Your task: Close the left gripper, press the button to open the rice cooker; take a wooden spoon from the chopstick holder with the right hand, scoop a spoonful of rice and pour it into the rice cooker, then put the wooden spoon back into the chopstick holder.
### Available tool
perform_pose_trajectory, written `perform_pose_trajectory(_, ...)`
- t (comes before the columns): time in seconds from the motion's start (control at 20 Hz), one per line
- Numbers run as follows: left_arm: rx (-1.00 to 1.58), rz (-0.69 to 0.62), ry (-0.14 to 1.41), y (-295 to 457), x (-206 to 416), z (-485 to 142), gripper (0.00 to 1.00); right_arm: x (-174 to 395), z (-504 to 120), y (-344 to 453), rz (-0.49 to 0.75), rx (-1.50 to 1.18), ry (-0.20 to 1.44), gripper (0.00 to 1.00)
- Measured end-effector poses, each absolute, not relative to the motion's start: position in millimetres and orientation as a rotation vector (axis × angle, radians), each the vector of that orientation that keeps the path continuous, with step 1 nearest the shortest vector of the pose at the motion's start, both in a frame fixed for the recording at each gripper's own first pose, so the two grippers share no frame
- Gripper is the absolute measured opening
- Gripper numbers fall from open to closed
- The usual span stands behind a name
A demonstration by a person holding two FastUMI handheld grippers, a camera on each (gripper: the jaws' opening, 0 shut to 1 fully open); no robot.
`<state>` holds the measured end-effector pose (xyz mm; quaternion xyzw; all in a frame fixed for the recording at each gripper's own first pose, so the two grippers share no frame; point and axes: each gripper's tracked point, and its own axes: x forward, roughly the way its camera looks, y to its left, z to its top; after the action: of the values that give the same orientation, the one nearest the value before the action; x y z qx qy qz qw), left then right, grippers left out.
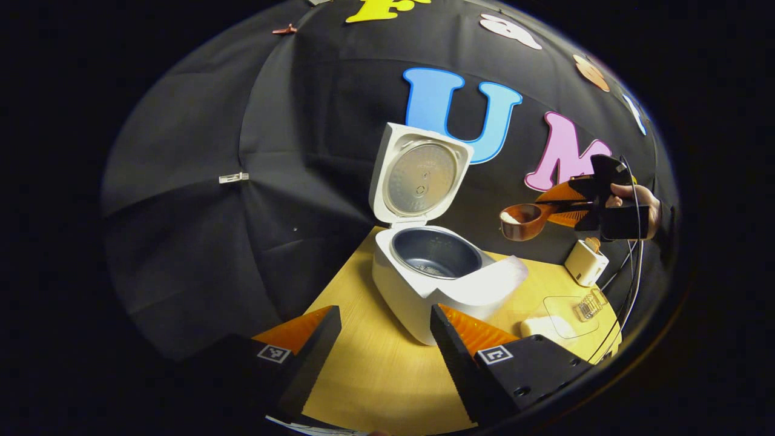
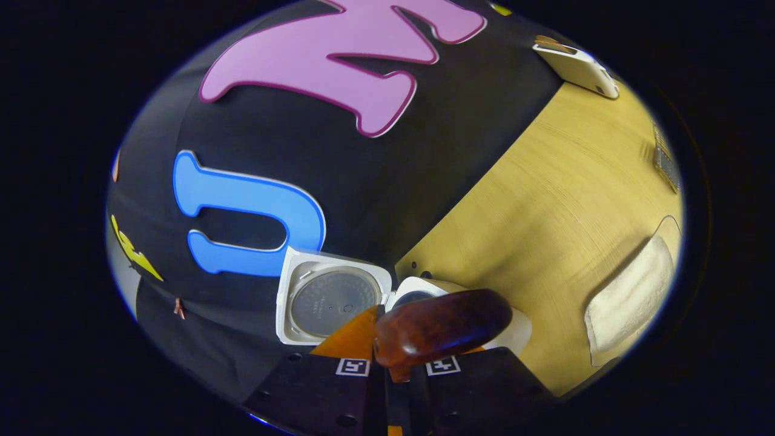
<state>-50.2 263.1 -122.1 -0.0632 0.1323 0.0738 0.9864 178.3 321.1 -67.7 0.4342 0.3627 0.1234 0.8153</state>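
The white rice cooker (image 1: 418, 290) stands on the wooden table with its lid (image 1: 421, 175) swung up, and its dark inner pot (image 1: 436, 254) is exposed. My left gripper (image 1: 384, 345) is open just in front of the cooker, with nothing between its fingers. My right gripper (image 1: 572, 206) is in the air to the right of the cooker, shut on the handle of the wooden spoon (image 1: 524, 221). The spoon's bowl carries white rice, level, short of the pot's rim. In the right gripper view the back of the spoon's bowl (image 2: 442, 330) covers part of the cooker (image 2: 521, 330) beside the lid (image 2: 333, 300).
A white chopstick holder (image 1: 585, 261) (image 2: 578, 66) stands at the back right of the table. A clear container of rice (image 1: 566, 318) (image 2: 629, 297) lies right of the cooker, with a small wire rack (image 1: 590, 304) behind it. A hand (image 1: 636, 203) and black cables are at the far right.
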Motion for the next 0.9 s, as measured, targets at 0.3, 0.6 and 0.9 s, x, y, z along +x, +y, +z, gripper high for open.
perform_pose_trajectory(0.3,-0.145,0.21,0.287,287.5,-47.2,-135.6,0.96,206.8,-95.0,389.8,0.349,0.728,0.724,0.07)
perform_pose_trajectory(0.6,-0.181,0.241,0.337,290.7,-49.5,-154.1,0.92,205.4,-123.0,432.2,0.428,0.378,0.604,0.06)
perform_pose_trajectory(0.9,-0.211,0.248,0.345,291.3,-44.0,-161.7,0.96,192.7,-145.5,459.6,0.509,0.082,0.528,0.19)
